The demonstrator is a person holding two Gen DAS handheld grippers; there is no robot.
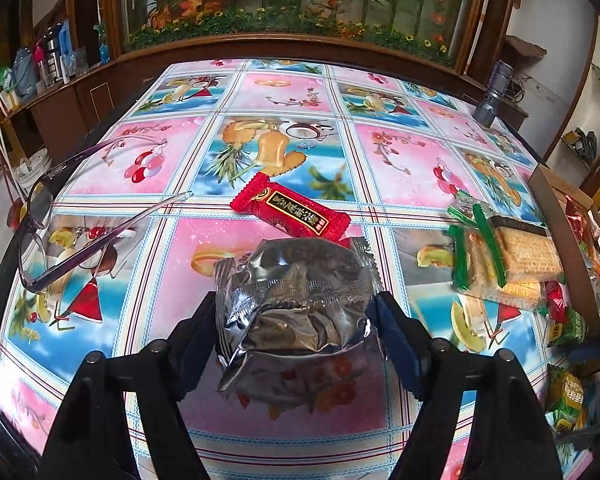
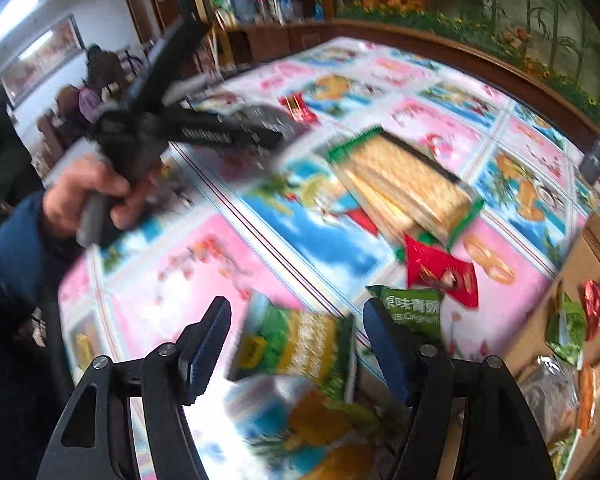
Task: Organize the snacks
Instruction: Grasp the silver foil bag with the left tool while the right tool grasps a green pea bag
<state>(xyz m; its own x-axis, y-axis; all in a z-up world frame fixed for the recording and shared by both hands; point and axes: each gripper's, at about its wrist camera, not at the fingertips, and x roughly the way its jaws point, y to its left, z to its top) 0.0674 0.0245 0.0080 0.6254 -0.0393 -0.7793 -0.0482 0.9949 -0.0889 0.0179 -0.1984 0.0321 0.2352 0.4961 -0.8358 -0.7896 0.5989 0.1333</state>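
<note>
A shallow brown cardboard box [image 2: 556, 332] is being shown at the right edge of the glossy fruit-patterned tabletop [image 1: 284, 92], loosely filled with crinkled snack wrappers in red, green, orange and silver. A crumpled silver foil snack packet [image 1: 296, 300] is being flanked by the left tongs [image 1: 296, 312], both pads appearing to press its sides; whether it is lifted clear of the tabletop cannot be told. Just beyond it, a red foil bar with gold lettering [image 1: 290, 211] is lying flat. Clear packs of pale square crackers with green sealed ends [image 1: 504, 256] are being seen stacked near the box, with a small red wrapped sweet [image 2: 440, 272] and a green pouch [image 2: 414, 310] beside them. The right tongs [image 2: 296, 344] are being held open over a blurred green-and-yellow packet [image 2: 296, 344], with neither pad touching it. Purple-framed spectacles [image 1: 40, 216] are resting at the tabletop's left edge.
</note>
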